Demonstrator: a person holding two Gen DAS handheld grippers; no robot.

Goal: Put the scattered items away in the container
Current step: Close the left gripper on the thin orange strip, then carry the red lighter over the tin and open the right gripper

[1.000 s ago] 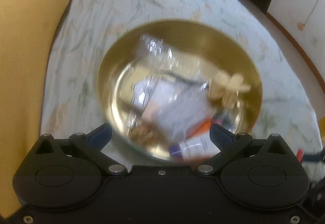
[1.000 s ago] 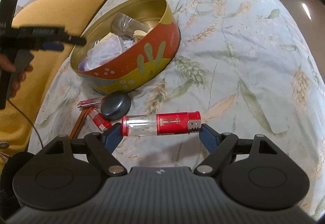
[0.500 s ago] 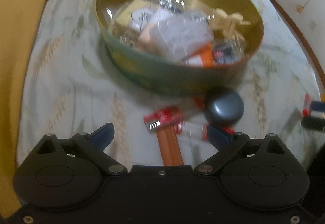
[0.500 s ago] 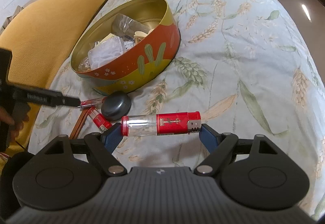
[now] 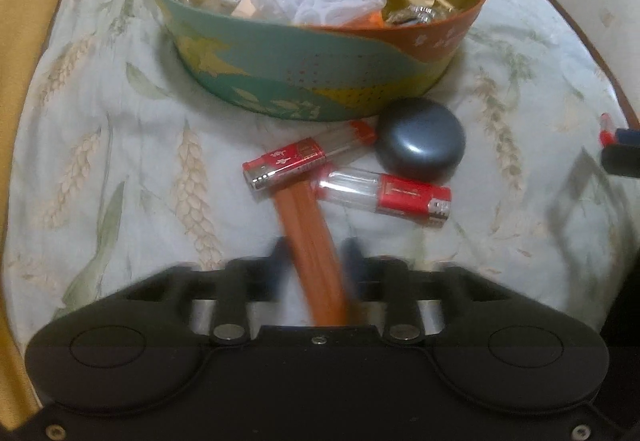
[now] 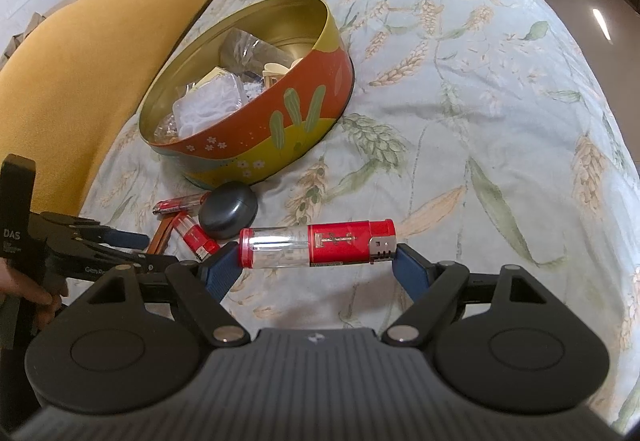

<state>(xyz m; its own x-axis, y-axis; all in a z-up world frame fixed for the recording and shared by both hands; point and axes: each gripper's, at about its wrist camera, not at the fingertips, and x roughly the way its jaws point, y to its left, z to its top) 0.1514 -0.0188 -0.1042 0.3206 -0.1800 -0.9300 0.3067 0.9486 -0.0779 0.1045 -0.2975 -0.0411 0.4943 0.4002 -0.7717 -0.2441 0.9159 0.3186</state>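
Note:
A round painted tin [image 5: 304, 81] [image 6: 280, 133] holds several small items on the bed. In front of it lie two red-and-clear lighters [image 5: 288, 161] [image 5: 386, 195], a dark round case [image 5: 420, 145] [image 6: 228, 209] and an orange strip [image 5: 312, 237]. My left gripper [image 5: 316, 253] is low over the bed, its blurred fingers close on either side of the orange strip. My right gripper [image 6: 318, 263] is shut on a third red-and-clear lighter [image 6: 316, 243], held crosswise above the bedspread, to the right of the pile.
A yellow blanket [image 6: 80, 53] runs along the left of the bed. The leaf-print bedspread [image 6: 480, 101] stretches right of the tin. The left gripper also shows in the right wrist view [image 6: 80, 245].
My left gripper dropped from above the tin down to the items in front of it and its fingers closed in around the orange strip. The right gripper stayed still with its lighter.

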